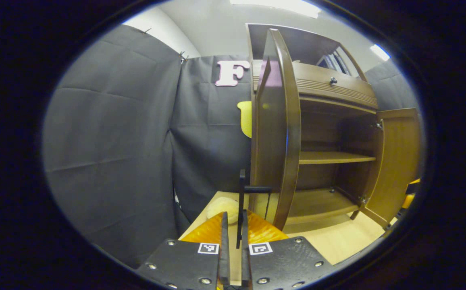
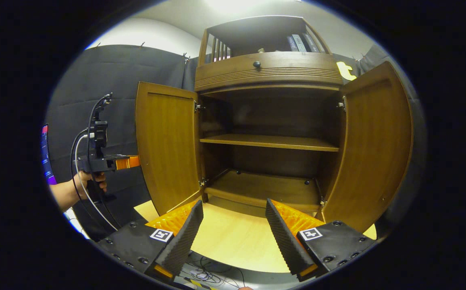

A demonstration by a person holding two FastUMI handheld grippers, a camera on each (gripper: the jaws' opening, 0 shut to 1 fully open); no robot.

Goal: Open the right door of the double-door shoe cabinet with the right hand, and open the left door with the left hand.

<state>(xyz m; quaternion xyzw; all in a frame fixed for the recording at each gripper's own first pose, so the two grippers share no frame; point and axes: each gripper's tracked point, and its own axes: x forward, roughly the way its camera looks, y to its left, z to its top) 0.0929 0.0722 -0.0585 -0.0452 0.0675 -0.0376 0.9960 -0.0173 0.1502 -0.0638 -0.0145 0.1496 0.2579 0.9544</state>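
The brown shoe cabinet (image 2: 265, 141) stands on a light wooden table with both doors swung wide. In the right gripper view its left door (image 2: 168, 149) and right door (image 2: 378, 145) flank two bare shelves. My right gripper (image 2: 234, 205) hangs open in front of the lower shelf, holding nothing. A hand (image 2: 92, 181) holds my left gripper (image 2: 126, 162) at the outer face of the left door. In the left gripper view the left door (image 1: 275, 133) shows edge-on, and my left gripper (image 1: 234, 217) is shut on its thin black bar handle (image 1: 241, 193). The right door (image 1: 394, 161) stands open beyond.
Above the doors sits a drawer with a round knob (image 2: 256, 64), and books (image 2: 301, 42) rest on the top shelf. The table (image 2: 233, 237) stretches in front of the cabinet, with cables (image 2: 204, 276) at its near edge. A cream lump (image 1: 221, 207) lies beside the left door.
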